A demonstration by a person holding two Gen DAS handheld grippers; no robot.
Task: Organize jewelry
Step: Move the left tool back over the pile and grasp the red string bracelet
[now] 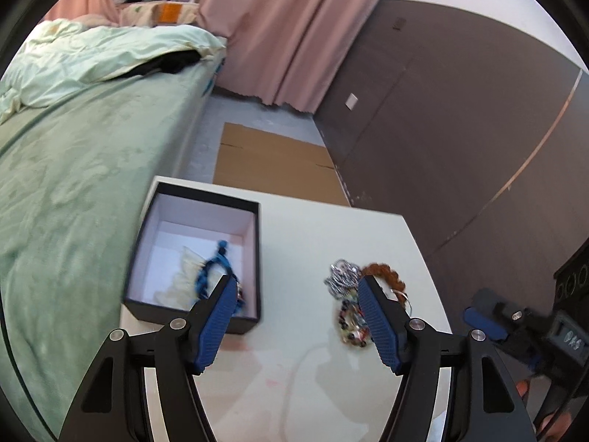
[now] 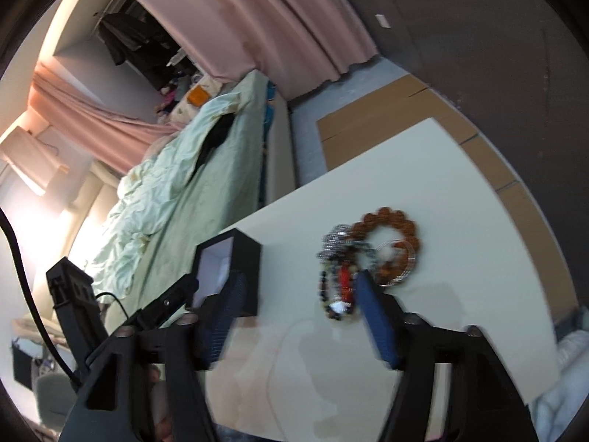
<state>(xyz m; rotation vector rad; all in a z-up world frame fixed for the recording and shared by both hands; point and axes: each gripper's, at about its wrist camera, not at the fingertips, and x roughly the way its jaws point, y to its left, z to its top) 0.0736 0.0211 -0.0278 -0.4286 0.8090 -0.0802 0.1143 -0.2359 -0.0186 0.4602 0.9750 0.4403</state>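
Both tongs stand wide and empty: the left gripper (image 1: pixel 296 289) and the right gripper (image 2: pixel 300 287). The jewelry pile (image 2: pixel 362 258) lies on the white table (image 2: pixel 460 221) at about one o'clock from each (right seems nearer), its length running toward twelve. The black box (image 1: pixel 206 250), holding blue beads (image 1: pixel 213 269), sits at ten o'clock, path clear.
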